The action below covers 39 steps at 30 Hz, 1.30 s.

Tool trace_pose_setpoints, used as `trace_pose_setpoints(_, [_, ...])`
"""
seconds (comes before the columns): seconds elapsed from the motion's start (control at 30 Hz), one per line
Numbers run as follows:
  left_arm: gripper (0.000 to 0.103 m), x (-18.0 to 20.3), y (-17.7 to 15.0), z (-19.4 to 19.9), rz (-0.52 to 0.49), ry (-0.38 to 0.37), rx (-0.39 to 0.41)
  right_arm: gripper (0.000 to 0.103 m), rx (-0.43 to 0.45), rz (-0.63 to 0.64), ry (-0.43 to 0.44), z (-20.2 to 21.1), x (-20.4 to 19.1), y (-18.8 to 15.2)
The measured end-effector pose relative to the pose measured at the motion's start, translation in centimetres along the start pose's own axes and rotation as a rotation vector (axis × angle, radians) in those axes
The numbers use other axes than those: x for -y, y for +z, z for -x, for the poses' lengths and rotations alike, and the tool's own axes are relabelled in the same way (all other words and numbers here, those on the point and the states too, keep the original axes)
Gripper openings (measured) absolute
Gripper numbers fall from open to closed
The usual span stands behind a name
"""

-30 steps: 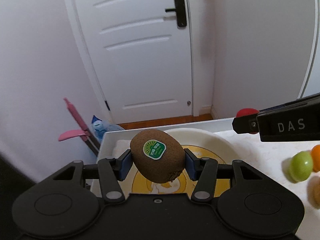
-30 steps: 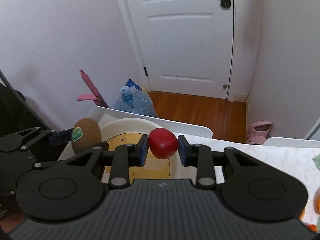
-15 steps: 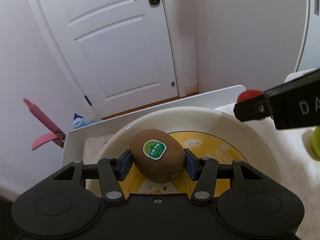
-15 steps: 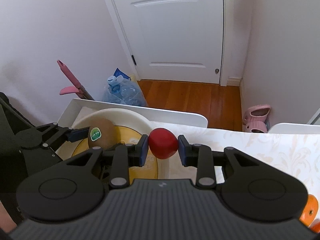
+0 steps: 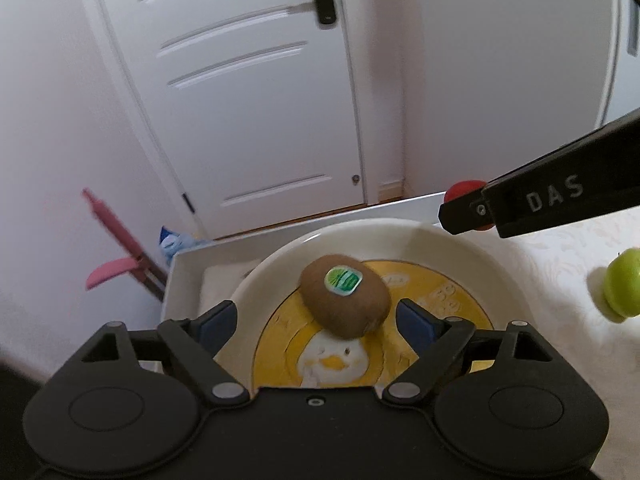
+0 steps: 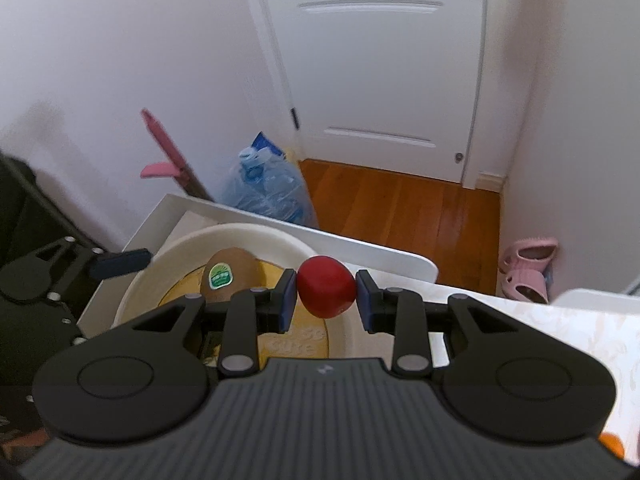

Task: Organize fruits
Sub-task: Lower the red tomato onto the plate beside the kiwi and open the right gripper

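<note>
Left tool [image 5: 316, 320] jaws just opened wide, brown fuzzy kiwi [image 5: 345, 301] released onto white-rimmed yellow plate [image 5: 460, 252], lower centre. Right tool [image 6: 326, 294] clamps small red round fruit [image 6: 326, 291]; lower it beside kiwi before letting go.

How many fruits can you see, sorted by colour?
Brown: 1, the kiwi on the plate
Red: 1, the red fruit in the right gripper
Green: 1, the green fruit on the table
Orange: 1, an orange fruit at the frame's edge
Total: 4

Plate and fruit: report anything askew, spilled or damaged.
Nothing stands out. The kiwi lies whole in the plate, clear of the left gripper, whose jaws have just opened. The right gripper holds the red fruit intact. Nothing spilled.
</note>
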State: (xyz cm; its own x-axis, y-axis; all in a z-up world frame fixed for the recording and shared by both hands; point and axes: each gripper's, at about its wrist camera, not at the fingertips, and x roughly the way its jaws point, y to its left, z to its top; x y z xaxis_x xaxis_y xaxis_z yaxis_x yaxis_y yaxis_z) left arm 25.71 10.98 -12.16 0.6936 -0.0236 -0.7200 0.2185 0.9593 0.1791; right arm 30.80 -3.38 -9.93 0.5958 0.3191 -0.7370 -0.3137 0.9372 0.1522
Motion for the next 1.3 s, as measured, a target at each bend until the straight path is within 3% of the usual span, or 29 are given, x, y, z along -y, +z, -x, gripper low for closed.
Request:
trace_pose_setpoints(0.3, [0.091, -1.1, -2.2, 2.4, 0.081, 0.02, -0.054, 0.046, 0.003, 0.216, 0.01, -2.3, -2.5, -0.6])
trace_pose_setpoints(0.57, [0.091, -1.6, -3.2, 2.9, 0.094, 0.022, -0.066, 0.047, 0.009, 0.284, 0.061, -3.4, -3.2, -1.9])
trace_pose_setpoints(0.63, [0.091, -1.6, -3.3, 2.8, 0.099, 0.019, -0.064, 0.062, 0.02, 0.284, 0.057, -3.3, -3.3, -2.2])
trace_pose_setpoints(0.7, [0.091, -1.6, -3.3, 2.8, 0.103, 0.014, -0.064, 0.098, 0.039, 0.298, 0.033, -3.0, -3.4, -2.4])
trace_pose_setpoints(0.73, [0.091, -1.5, -3.3, 2.8, 0.103, 0.012, -0.062, 0.103, 0.056, 0.296, 0.022, -2.7, -3.4, -2.5])
trace_pose_setpoints(1.3, [0.092, -1.9, -2.8, 4.8, 0.112, 0.028, -0.028, 0.103, 0.094, 0.202, -0.007, 1.4, -3.0, -2.5])
